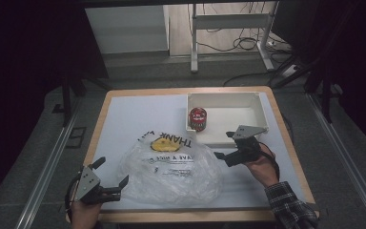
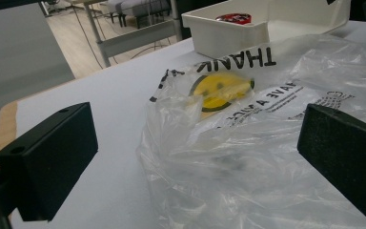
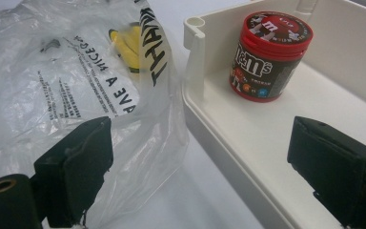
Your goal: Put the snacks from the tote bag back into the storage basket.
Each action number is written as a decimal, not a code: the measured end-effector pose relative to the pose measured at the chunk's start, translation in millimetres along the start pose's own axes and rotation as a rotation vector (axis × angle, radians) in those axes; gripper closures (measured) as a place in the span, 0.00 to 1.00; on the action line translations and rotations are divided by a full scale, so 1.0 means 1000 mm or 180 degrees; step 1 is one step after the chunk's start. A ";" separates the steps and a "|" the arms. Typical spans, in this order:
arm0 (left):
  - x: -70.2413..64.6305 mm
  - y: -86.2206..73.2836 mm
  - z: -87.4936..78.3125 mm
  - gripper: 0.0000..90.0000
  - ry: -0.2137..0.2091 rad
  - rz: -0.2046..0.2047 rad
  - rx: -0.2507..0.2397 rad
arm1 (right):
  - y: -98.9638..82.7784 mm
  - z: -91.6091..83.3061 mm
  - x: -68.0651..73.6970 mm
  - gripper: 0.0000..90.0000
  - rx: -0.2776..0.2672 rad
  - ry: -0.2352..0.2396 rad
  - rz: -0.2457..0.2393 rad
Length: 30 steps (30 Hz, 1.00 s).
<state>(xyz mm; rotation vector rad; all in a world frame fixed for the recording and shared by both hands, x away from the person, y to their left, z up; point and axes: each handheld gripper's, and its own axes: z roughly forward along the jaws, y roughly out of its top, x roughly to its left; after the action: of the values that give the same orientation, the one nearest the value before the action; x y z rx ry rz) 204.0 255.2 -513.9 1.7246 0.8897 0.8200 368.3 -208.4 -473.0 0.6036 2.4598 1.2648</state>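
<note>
Both grippers spread, nothing held yet

The right gripper [image 1: 226, 145] stands spread and empty between the bag [image 1: 171, 169] and the tray [image 1: 262, 112], pointing at the can [image 3: 269, 57]. The can stands upright in the near left corner of the tray, untouched. The left gripper [image 1: 112, 172] is also spread and holds nothing, at the bag's near left edge. The bag lies crumpled on the surface [image 1: 124, 114], just beside the tray. I judge the work is at its start: grasping the can and the bag is still left.
</note>
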 end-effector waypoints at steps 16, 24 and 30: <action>-0.001 0.000 0.000 0.00 -0.0006 0.0007 0.0008 | -0.019 -0.019 0.010 0.10 -0.0117 -0.0045 0.0102; -0.001 0.000 0.001 0.00 -0.0017 0.0002 0.0012 | -0.030 -0.034 0.014 0.09 -0.0221 -0.0065 0.0184; -0.001 0.000 0.001 0.00 -0.0020 0.0006 0.0013 | -0.040 -0.046 0.015 0.09 -0.0274 -0.0098 0.0244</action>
<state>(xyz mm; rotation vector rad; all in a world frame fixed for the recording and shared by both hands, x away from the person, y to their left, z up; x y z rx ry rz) 204.4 253.9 -514.3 1.7310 0.8863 0.8140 325.3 -253.6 -481.1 0.6954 2.3643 1.3722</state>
